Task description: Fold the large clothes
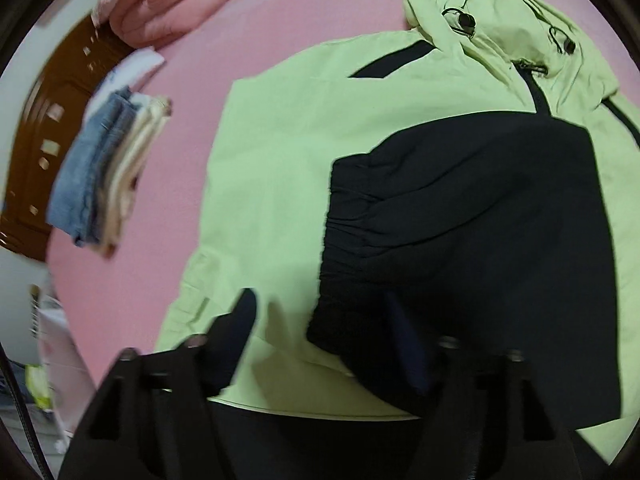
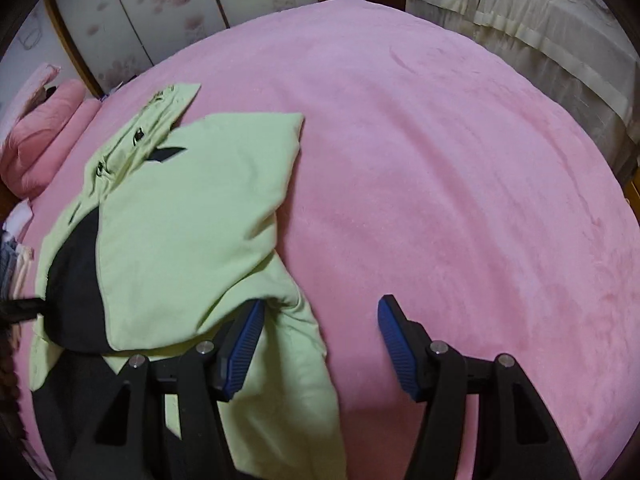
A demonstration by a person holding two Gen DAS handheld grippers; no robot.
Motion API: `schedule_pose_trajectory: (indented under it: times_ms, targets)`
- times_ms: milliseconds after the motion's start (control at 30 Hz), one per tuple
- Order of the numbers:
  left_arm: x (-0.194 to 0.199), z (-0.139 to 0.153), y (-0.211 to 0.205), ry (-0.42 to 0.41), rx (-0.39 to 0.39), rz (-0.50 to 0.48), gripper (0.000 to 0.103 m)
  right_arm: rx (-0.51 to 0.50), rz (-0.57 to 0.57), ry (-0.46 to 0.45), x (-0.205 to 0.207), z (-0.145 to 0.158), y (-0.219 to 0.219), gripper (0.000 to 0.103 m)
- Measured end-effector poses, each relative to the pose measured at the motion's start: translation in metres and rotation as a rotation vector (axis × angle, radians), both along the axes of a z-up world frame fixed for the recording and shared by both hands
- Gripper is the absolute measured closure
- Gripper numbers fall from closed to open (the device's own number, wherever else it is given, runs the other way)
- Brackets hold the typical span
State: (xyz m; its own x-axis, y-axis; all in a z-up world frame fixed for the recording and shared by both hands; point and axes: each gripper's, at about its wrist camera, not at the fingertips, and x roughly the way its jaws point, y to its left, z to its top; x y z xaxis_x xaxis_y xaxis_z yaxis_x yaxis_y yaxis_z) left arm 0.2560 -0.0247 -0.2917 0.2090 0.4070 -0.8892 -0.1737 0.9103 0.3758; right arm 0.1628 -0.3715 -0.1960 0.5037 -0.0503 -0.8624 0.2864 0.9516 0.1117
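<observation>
A light green hooded jacket with black panels lies partly folded on the pink bed. Its hood points to the far side. A black sleeve with an elastic cuff lies folded across the green body. My left gripper hovers open over the jacket's near hem, empty. In the right wrist view the jacket fills the left side, with a green sleeve folded over. My right gripper is open, its left finger on the jacket's near edge and its right finger over bare bed.
A stack of folded clothes, denim on top, sits on the bed's left edge. A pink quilt lies at the far left. A wooden door stands beyond. A cream covered piece of furniture and a wardrobe stand past the bed.
</observation>
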Motion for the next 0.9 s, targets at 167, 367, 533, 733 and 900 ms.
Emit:
schedule_pose_trajectory:
  times_ms: [167, 367, 533, 733, 900]
  targets:
    - [-0.011, 0.027, -0.009, -0.038, -0.064, -0.123, 0.031, 0.078, 0.046, 0.001, 0.007, 0.021, 0.032, 0.070]
    - [-0.020, 0.051, -0.029, 0.025, -0.353, -0.263, 0.031, 0.311, 0.098, 0.013, 0.029, 0.030, 0.096, 0.100]
    - [-0.022, 0.028, -0.045, 0.120, -0.359, -0.331, 0.048, 0.452, 0.064, 0.039, 0.039, 0.007, 0.141, 0.100]
    - [-0.014, -0.009, -0.048, 0.153, -0.335, -0.299, 0.076, 0.583, 0.008, 0.089, 0.052, -0.041, 0.163, 0.100]
    - [-0.005, -0.019, -0.041, 0.150, -0.379, -0.250, 0.081, 0.574, 0.020, 0.108, 0.059, -0.057, 0.165, 0.101]
